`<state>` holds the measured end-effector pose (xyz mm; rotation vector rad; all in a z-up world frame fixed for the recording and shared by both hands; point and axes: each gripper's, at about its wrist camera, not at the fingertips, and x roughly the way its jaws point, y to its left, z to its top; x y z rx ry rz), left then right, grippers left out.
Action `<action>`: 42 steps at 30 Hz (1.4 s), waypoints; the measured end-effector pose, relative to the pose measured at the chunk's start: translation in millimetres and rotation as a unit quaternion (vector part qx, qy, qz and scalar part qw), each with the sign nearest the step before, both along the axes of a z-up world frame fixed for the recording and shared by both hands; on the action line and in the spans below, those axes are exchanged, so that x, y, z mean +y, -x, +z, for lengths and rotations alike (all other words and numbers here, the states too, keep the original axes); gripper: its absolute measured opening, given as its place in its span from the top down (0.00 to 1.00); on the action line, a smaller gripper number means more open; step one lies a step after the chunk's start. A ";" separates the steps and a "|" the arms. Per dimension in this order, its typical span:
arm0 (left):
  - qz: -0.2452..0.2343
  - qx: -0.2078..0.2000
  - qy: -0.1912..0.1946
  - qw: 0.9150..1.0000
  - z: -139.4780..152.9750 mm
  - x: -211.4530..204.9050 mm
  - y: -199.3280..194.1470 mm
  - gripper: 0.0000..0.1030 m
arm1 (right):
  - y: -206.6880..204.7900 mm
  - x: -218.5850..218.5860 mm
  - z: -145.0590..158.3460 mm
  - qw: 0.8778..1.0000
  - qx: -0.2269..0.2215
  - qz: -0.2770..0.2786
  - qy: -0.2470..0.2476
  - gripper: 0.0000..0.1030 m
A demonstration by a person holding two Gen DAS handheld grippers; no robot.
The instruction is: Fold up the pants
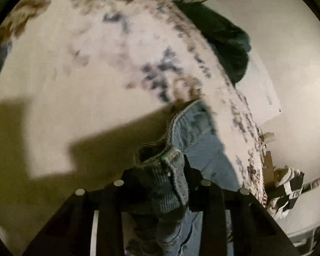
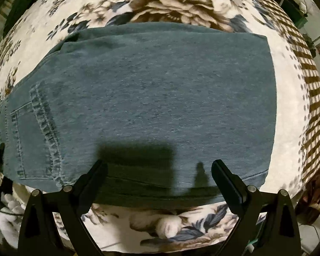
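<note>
pants (image 2: 151,106), blue denim, lie flat on the floral bedspread (image 2: 164,2) and fill most of the right wrist view as one broad rectangle, already doubled over by the look of the layered edge nearest the camera. their long axis runs side to side across this view: the back pocket (image 2: 29,140) and its stitched seams sit at the left end, a clean straight edge at the right end. the near long edge lies just under and between the fingers of the right gripper (image 2: 159,168), whose jaws stand wide apart with nothing in them, hovering low over the cloth and casting a square shadow on it.

the left wrist view is blurred with motion. there the left gripper (image 1: 166,183) is clamped on a bunched piece of the denim (image 1: 170,181), a hemmed or banded edge that rises between the fingers, while more of the fabric trails away toward the bedspread's border. a dark green garment (image 1: 221,40) hangs over the far edge of the bed, well apart from the work.

judging from this, the next fold turns on the side-to-side axis: the left hand holds one end lifted, and the open right hand is placed at the near edge, ready either to pin it or to take hold.
</note>
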<state>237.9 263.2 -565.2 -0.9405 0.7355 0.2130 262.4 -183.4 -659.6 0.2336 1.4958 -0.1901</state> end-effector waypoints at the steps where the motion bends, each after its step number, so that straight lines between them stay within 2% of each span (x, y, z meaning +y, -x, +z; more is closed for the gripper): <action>1: -0.007 -0.011 -0.009 1.000 9.1 -3.7 0.6 0.74 | 1.4 -1.6 0.1 1.000 -0.001 -0.001 0.000 0.03; 6: -0.061 -0.073 -0.061 0.994 70.3 -37.0 8.9 0.75 | 11.9 -18.6 3.5 1.000 -0.012 -0.008 -0.003 0.03; 9: -0.101 -0.110 -0.090 0.985 111.4 -67.6 16.0 0.75 | 15.5 -34.2 5.9 0.999 -0.021 -0.024 -0.009 0.03; 13: -0.168 -0.159 -0.113 0.966 162.5 -123.6 25.8 0.76 | 27.6 -68.4 14.3 0.998 -0.030 -0.053 -0.020 0.03; 14: -0.195 -0.171 -0.117 0.959 174.9 -147.1 27.6 0.76 | 30.5 -76.0 16.4 0.998 -0.032 -0.057 -0.021 0.03; 17: -0.256 -0.188 -0.111 0.942 186.8 -205.8 30.6 0.76 | 45.1 -116.6 27.2 0.996 -0.042 -0.076 -0.017 0.03; 23: -0.371 -0.159 -0.075 0.912 157.8 -346.8 25.1 0.76 | 78.8 -230.2 34.2 0.991 -0.037 -0.131 0.002 0.03; 26: -0.428 -0.135 -0.080 0.890 134.4 -411.3 24.2 0.76 | 104.1 -284.9 34.5 0.987 -0.033 -0.158 0.017 0.03; 29: -0.469 -0.097 -0.094 0.873 107.8 -462.1 26.2 0.76 | 125.0 -332.2 33.4 0.984 -0.032 -0.173 0.033 0.03; 32: -0.490 -0.058 -0.114 0.862 86.2 -491.9 28.1 0.75 | 138.6 -365.4 30.4 0.981 -0.029 -0.189 0.038 0.03; 34: -0.495 -0.011 -0.133 0.858 73.3 -504.8 23.6 0.72 | 147.0 -373.8 27.9 0.979 -0.026 -0.198 0.032 0.03; 35: -0.497 0.012 -0.135 0.857 70.6 -508.8 21.4 0.66 | 151.6 -380.1 26.3 0.979 -0.028 -0.202 0.021 0.03; 37: -0.509 0.030 -0.124 0.851 67.4 -517.1 27.6 0.61 | 154.8 -384.4 25.4 0.978 -0.037 -0.206 0.000 0.03; 38: -0.511 0.029 -0.123 0.850 70.8 -519.5 30.4 0.52 | 156.2 -387.3 25.4 0.978 -0.045 -0.204 -0.015 0.03; 39: -0.515 0.023 -0.128 0.847 76.0 -522.2 34.0 0.29 | 156.7 -387.0 24.4 0.977 -0.052 -0.203 -0.027 0.03; 40: -0.522 0.018 -0.130 0.843 81.3 -523.4 37.2 0.21 | 156.3 -386.9 24.9 0.977 -0.059 -0.202 -0.042 0.03; 42: -0.523 0.014 -0.139 0.841 88.2 -518.2 39.6 0.17 | 150.8 -382.5 26.7 0.973 -0.082 -0.198 -0.090 0.03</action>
